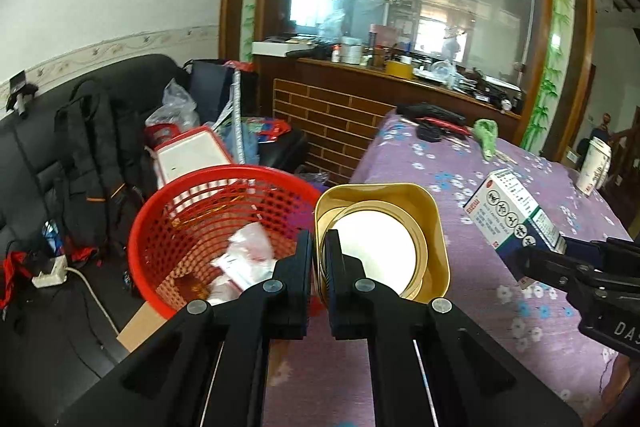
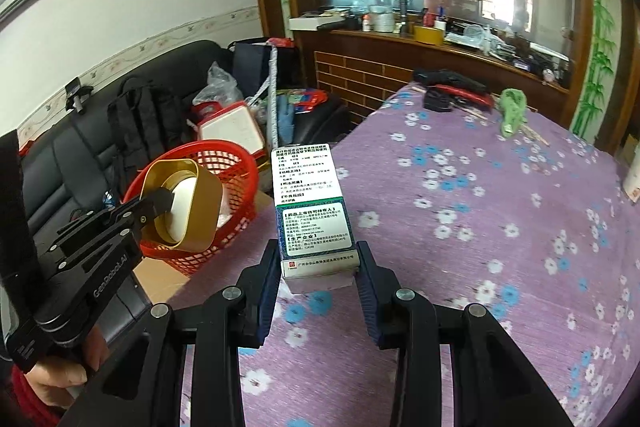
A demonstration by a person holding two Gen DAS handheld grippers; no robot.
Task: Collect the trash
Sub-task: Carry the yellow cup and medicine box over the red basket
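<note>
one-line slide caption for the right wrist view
Right gripper holds a medicine box over the purple tablecloth; left gripper carries a gold tin by the red basket.

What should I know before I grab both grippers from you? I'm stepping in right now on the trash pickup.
Left gripper: shut on the wall of the gold tin, one of the fingers inside it, held up beside the red basket.
Right gripper: shut on the medicine box, held above the purple floral tablecloth.
Done: the basket already holds some wrappers.
Left: drop the tin and the box into the basket. A green cloth and black and red items lie at the table's far end; whether they count as trash I cannot tell.
</note>
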